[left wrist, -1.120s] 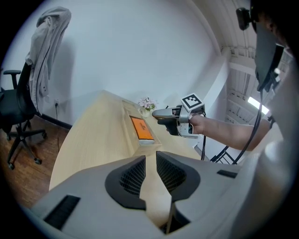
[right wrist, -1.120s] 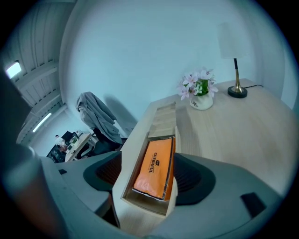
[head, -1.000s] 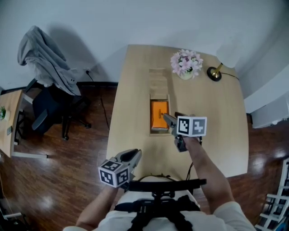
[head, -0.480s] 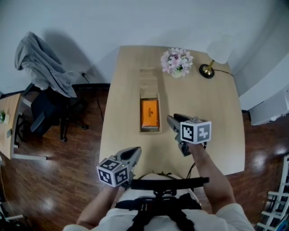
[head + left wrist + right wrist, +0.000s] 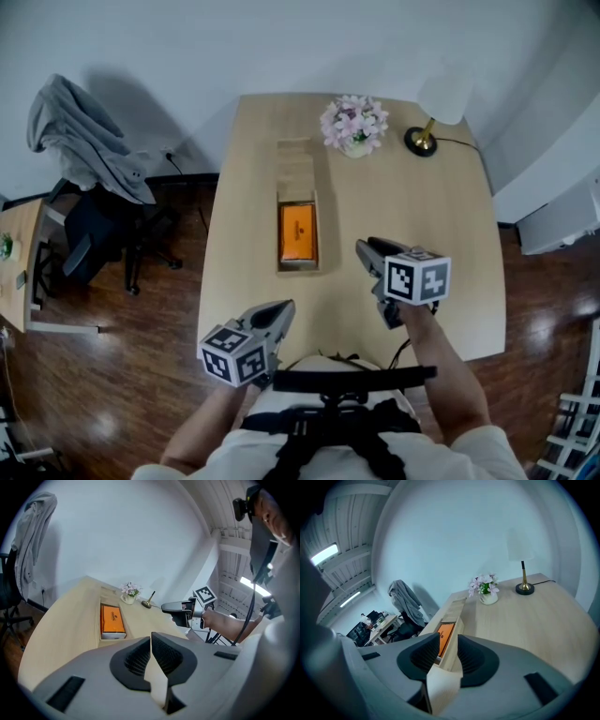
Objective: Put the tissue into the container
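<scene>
Desk (image 5: 422, 206): tissue pack (image 5: 297, 232) sits in container (image 5: 296, 169), ahead-left of right gripper (image 5: 364, 249), jaws closing empty; left gripper (image 5: 284, 310) pressed together. Risk: careless forward swing bumps container.

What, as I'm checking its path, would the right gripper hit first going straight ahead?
Probably the wooden container, at its near end, though depth is unclear; the right gripper has closing, empty jaws.
</scene>
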Tool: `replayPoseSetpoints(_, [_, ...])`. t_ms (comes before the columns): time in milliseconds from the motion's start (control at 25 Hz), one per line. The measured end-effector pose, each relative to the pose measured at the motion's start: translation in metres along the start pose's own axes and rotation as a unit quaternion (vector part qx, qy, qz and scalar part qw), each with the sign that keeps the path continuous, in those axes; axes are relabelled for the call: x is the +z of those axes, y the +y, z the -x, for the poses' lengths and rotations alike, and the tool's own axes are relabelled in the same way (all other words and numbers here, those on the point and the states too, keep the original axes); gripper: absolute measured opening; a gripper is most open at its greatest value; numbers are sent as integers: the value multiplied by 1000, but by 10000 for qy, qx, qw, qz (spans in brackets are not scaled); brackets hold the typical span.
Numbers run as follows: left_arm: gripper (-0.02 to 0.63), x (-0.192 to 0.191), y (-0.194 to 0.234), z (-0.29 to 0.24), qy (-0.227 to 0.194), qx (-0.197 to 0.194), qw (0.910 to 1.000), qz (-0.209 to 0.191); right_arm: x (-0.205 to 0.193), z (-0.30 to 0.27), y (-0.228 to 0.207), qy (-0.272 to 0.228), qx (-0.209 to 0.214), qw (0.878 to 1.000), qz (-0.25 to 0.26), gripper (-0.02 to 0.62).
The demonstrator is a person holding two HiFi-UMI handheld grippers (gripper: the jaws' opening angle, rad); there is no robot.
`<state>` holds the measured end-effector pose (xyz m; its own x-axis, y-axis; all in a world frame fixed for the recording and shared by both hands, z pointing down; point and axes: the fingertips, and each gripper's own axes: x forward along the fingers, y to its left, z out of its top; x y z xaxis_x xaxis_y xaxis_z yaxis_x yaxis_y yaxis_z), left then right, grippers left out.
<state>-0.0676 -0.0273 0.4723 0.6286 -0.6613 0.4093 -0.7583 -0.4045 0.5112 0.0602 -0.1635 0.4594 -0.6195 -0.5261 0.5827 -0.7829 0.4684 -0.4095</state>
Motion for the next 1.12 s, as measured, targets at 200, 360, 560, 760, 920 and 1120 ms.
replayPoseSetpoints(200, [2, 3, -15, -8, 22, -93, 9999, -45, -6, 19, -13, -4, -40, 9999, -100, 94])
replayPoseSetpoints(360, [2, 5, -26, -14, 64, -140, 9998, -95, -6, 36, -21, -58, -104, 9998, -166, 77])
replayPoseSetpoints(560, [2, 11, -36, -20, 87, -163, 9997, -169, -8, 53, -28, -133, -57, 9995, -263, 69])
replayPoseSetpoints(760, [2, 13, -44, -21, 234, -155, 9993, -254, -5, 68, -31, -217, 9, 9993, -306, 63])
replayPoseSetpoints(920, [2, 18, -53, -24, 185, -183, 9990, -372, -6, 81, -30, -286, 47, 9991, -315, 58])
replayPoseSetpoints(1120, [2, 19, -61, -24, 268, -207, 9986, -402, -9, 96, -31, -345, 23, 9989, -316, 49])
